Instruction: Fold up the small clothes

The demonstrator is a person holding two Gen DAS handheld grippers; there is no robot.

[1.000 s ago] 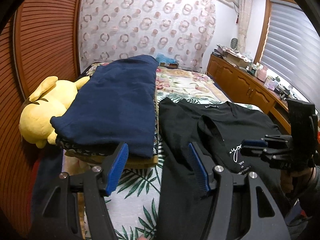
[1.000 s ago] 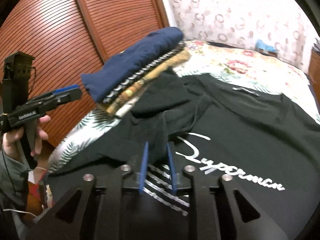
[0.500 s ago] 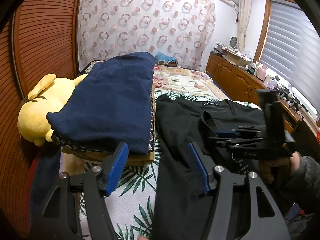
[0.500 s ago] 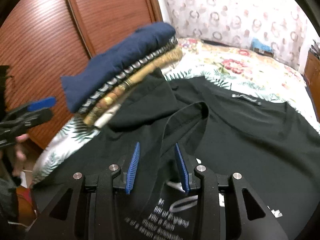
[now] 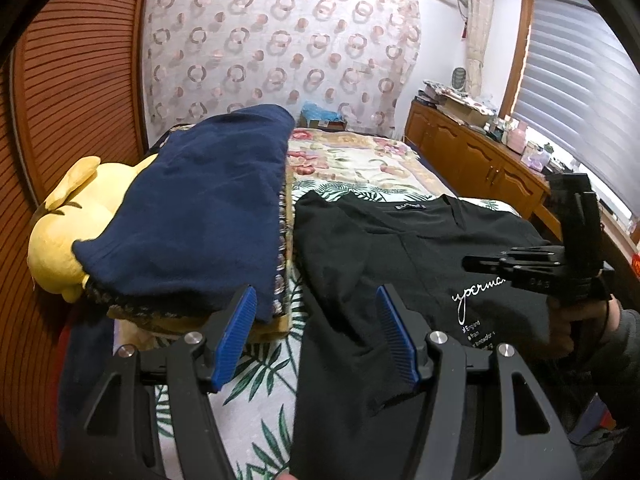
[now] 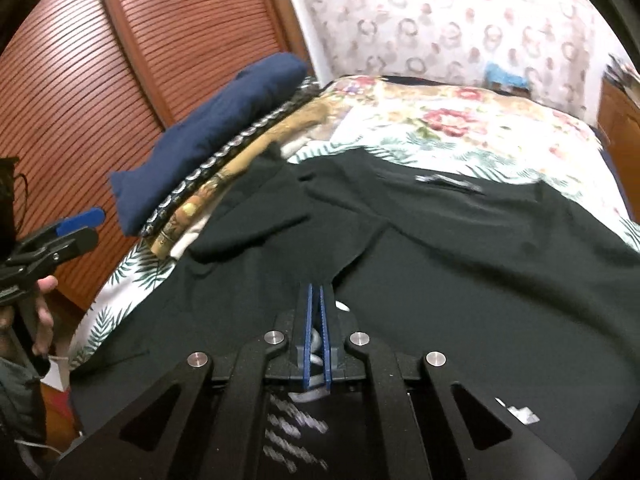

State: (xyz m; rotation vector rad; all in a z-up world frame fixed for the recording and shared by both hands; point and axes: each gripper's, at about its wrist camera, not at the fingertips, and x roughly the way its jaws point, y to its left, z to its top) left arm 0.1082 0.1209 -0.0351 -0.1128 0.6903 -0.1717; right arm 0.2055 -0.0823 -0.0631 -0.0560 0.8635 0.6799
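A black T-shirt (image 5: 360, 248) with white lettering lies spread on the bed, its left sleeve folded in over the chest. My right gripper (image 6: 316, 286) is shut, and the point of that folded sleeve (image 6: 340, 256) runs into its blue pads. In the left wrist view, the right gripper (image 5: 466, 261) sits over the shirt's print, held by a hand. My left gripper (image 5: 312, 300) hangs open above the shirt's left edge and the leaf-print sheet, with nothing gripped. It also appears at the left edge of the right wrist view, left gripper (image 6: 90, 226).
A stack of folded clothes (image 5: 200, 216) topped by a navy garment lies left of the shirt, with a yellow plush toy (image 5: 68, 232) beside it. Slatted wooden doors (image 6: 160, 40) run along the left. A wooden sideboard (image 5: 480, 160) stands to the right. The floral bedspread (image 5: 360, 164) stretches beyond.
The right gripper's jaws widened around the sleeve fold, then shut on it. It swung in over the shirt and back to the right. The left gripper kept still.
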